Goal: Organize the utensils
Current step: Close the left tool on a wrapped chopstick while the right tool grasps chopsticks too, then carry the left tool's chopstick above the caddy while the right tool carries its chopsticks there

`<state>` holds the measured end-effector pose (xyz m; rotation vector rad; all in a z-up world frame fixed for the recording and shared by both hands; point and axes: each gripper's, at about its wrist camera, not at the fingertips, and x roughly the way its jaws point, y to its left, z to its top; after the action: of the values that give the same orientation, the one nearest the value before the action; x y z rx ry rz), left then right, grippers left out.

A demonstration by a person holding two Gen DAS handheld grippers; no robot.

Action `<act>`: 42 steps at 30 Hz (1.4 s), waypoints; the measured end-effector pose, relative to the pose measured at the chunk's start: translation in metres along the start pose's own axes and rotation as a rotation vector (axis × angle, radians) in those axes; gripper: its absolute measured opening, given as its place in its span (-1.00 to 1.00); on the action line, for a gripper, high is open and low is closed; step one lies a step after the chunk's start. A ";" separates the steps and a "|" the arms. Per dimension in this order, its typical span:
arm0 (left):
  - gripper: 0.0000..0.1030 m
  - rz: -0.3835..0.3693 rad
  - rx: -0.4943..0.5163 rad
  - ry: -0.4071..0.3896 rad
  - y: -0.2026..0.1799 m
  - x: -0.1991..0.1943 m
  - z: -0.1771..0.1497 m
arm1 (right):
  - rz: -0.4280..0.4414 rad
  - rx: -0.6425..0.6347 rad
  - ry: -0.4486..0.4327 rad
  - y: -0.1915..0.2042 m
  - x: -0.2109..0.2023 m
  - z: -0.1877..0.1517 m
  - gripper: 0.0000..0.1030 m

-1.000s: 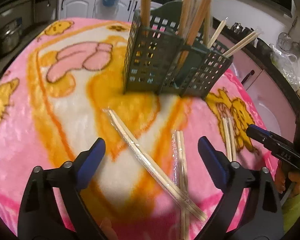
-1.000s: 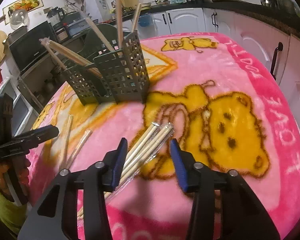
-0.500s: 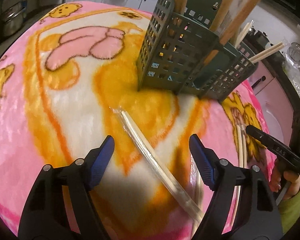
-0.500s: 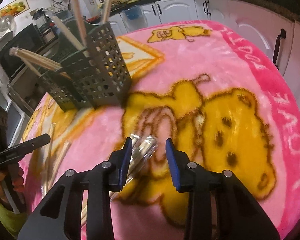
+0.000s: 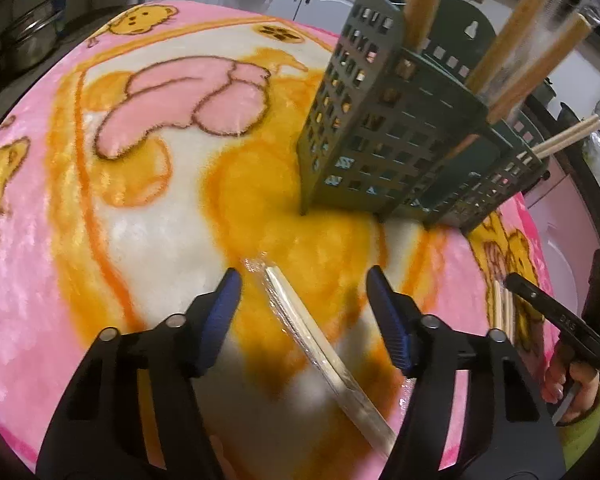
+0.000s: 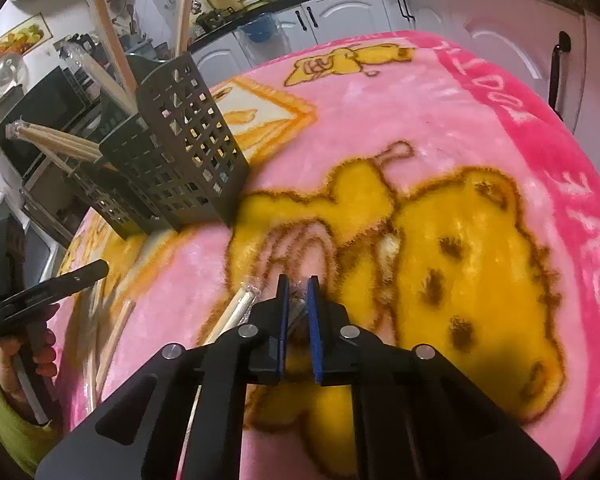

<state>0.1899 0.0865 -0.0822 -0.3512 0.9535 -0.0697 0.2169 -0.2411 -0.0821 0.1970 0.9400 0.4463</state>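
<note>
A dark green perforated utensil holder point(image 5: 380, 152) point(image 6: 180, 160) stands on the pink blanket with several wooden chopsticks point(image 5: 516, 64) upright in it. One plastic-wrapped chopstick pair point(image 5: 312, 336) lies slanted between the fingers of my left gripper point(image 5: 304, 276). Its jaws are closing and the blue pads point(image 5: 224, 300) stand clear of the pair. My right gripper point(image 6: 296, 284) is closing, its pads nearly together on a wrapped chopstick pack point(image 6: 298, 306). Another wrapped pair point(image 6: 240, 312) lies just left of it. Loose chopsticks point(image 6: 116, 336) lie further left.
A pink cartoon-bear blanket point(image 6: 480, 128) covers the round table. White cabinets point(image 6: 340, 12) and a dark counter run behind it. A microwave point(image 6: 48, 112) and a metal pot point(image 5: 28, 40) sit off the table's edge. The person's hand point(image 5: 568, 380) grips the right tool at the lower right.
Both grippers came forward and lower toward the blanket. The left jaws narrowed around the wrapped pair. The right jaws closed from apart onto the wrapped pack.
</note>
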 end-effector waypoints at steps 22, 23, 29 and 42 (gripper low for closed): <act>-0.93 -0.013 -0.009 -0.093 0.001 -0.036 0.009 | 0.042 -0.152 -0.163 0.051 -0.071 0.021 -0.92; -0.94 -0.022 0.000 -0.109 -0.004 -0.043 0.010 | 0.046 -0.159 -0.172 0.055 -0.074 0.022 -0.92; -0.94 -0.071 0.069 -0.200 -0.036 -0.084 0.020 | 0.089 -0.214 -0.231 0.083 -0.097 0.029 -0.93; -0.94 -0.145 0.209 -0.331 -0.093 -0.140 0.042 | 0.151 -0.331 -0.326 0.133 -0.140 0.037 -0.93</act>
<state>0.1518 0.0402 0.0799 -0.2285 0.5858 -0.2344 0.1389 -0.1846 0.0890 0.0359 0.5235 0.6792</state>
